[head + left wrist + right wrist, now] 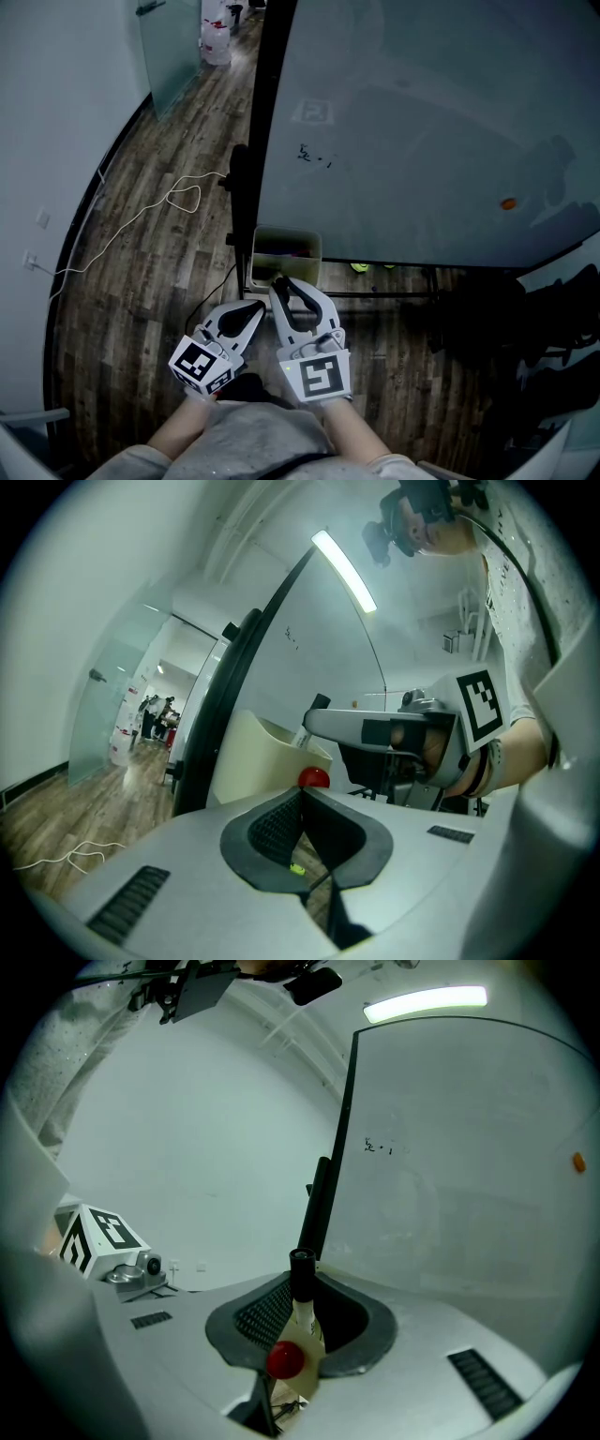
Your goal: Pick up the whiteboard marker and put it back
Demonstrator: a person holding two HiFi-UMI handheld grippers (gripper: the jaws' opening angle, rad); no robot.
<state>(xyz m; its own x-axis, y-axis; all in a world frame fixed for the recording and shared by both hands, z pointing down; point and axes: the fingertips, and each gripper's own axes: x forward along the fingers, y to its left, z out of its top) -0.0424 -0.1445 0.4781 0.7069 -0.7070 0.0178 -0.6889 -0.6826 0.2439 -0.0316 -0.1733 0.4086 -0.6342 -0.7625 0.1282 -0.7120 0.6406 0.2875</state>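
Whiteboard marker: clamped between right gripper ribbed pads; white cylindrical barrel, black cap (red rounded butt). Left gripper jaws together, empty.

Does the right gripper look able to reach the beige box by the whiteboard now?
Probably yes: the right gripper, shut on the marker, hangs just before the beige box, with nothing between them.

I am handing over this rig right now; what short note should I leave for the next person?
Left hand-held gripper: jaws shut, empty.
Right hand-held gripper: shut on the white whiteboard marker with black and red ends, black end forward.
Both hang by the pale open box below the large grey whiteboard.
Done: pick-up. Left: put the marker back, probably in that box.
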